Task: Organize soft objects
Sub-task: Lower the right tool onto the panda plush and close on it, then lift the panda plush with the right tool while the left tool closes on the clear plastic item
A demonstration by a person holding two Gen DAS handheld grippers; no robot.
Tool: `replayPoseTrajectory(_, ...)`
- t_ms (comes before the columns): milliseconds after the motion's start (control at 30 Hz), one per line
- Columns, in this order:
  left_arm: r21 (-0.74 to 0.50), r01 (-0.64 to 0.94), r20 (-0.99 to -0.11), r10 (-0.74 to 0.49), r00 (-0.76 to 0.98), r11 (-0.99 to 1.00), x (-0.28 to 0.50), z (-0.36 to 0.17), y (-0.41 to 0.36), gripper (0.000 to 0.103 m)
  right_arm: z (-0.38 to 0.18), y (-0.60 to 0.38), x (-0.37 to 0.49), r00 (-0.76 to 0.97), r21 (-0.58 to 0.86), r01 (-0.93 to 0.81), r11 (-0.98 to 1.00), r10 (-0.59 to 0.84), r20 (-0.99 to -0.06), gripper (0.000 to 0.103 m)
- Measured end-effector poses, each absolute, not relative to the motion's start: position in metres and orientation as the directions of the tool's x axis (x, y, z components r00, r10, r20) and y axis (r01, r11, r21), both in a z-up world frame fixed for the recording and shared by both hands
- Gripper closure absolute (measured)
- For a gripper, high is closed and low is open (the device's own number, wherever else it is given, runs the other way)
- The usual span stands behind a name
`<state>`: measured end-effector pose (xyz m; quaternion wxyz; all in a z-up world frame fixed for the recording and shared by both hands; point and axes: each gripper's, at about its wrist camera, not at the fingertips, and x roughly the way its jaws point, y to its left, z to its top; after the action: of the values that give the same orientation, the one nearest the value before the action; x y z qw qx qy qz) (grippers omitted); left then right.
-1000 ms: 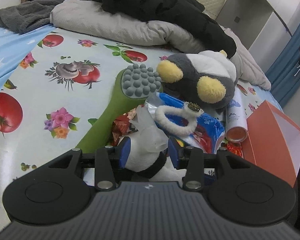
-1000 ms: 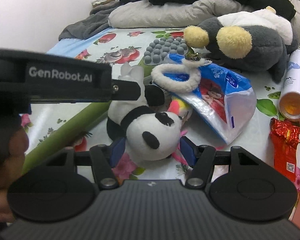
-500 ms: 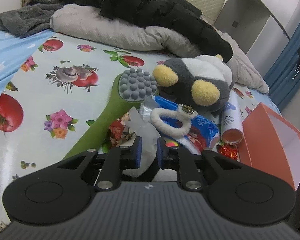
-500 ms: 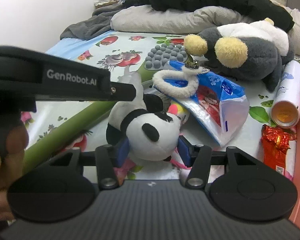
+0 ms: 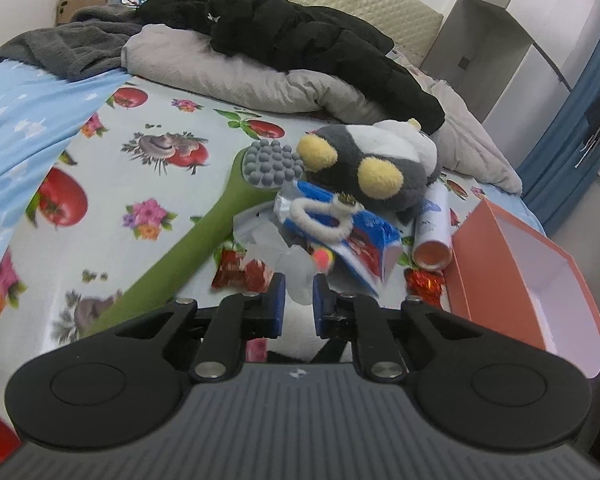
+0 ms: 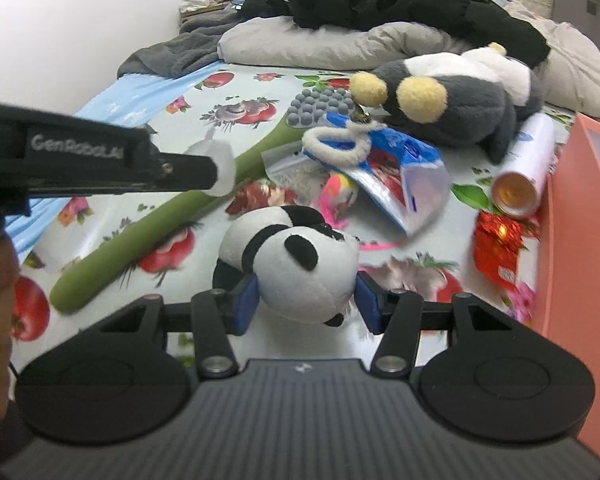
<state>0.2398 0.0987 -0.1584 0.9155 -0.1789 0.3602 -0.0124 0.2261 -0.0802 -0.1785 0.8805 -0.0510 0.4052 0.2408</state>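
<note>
Bedroom, bed (image 5: 148, 184) with a fruit-and-flower print sheet, rumpled grey duvet and black jacket heaped at the head end. Clutter sits mid-bed toward the right edge. Right gripper (image 6: 306, 300) is clamped on a panda plush (image 6: 300, 268), pads pressing both sides of its head, the toy apparently lifted clear of the sheet. Left gripper (image 5: 299, 300) has its jaws narrow, having just been closing, pinching a pale translucent plastic piece (image 5: 298, 276); in the right wrist view that same pale lump shows at its fingertips, held above the sheet. What exactly it is I cannot tell.

An open orange box (image 5: 532, 276) stands at the right edge of the bed, inside looks empty as far as visible, probably the drop spot.

Progress: early. One plush in hand, nothing sorted yet. Left on the sheet: big grey plush with yellow pom-poms (image 5: 372, 168) near the duvet, white fuzzy ring (image 5: 324, 220) on a blue packet (image 5: 364, 240), pink-yellow toy (image 6: 340, 192). Non-soft stuff mixed in: green massage stick (image 5: 204, 240), spray can (image 5: 432, 232), red foil wrappers (image 5: 240, 272). Next, likely carry the panda over to the box.
</note>
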Motion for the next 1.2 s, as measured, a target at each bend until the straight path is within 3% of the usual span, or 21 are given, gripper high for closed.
replayPoseTrajectory(400, -0.349, -0.128, -0.690, -0.162, 0.705, 0.928, 0.170, -0.175, 0.106, 0.087, -0.176, -0.102, 0.178, 0.547, 0.088, -0.398, 0.913, 0.314, -0.776, 0.048)
replayPoseTrajectory(433, -0.344, -0.133, -0.699, -0.159, 0.697, 0.929, 0.166, -0.180, 0.107, 0.095, -0.177, -0.104, 0.176, 0.540, 0.097, -0.391, 0.915, 0.314, -0.781, 0.048)
replayPoseTrajectory(800, -0.363, -0.153, -0.752, -0.192, 0.630, 0.919, 0.133, -0.206, 0.118, 0.094, -0.176, -0.121, 0.150, 0.460, 0.149, -0.397, 0.905, 0.337, -0.821, 0.043)
replayPoseTrajectory(867, -0.381, -0.150, -0.749, -0.209, 0.629, 0.912, 0.133, -0.208, 0.119, 0.089, -0.172, -0.124, 0.150, 0.472, 0.126, -0.411, 0.903, 0.329, -0.818, 0.042)
replayPoseTrajectory(933, -0.402, -0.144, -0.741, -0.229, 0.631, 0.904, 0.135, -0.210, 0.118, 0.070, -0.167, -0.125, 0.152, 0.485, 0.098, -0.439, 0.893, 0.327, -0.811, 0.042)
replayPoseTrajectory(1200, -0.366, -0.092, -0.747, -0.234, 0.623, 0.926, 0.154, -0.216, 0.105, 0.059, -0.172, -0.103, 0.167, 0.441, 0.034, -0.608, 0.793, 0.373, -0.816, 0.042)
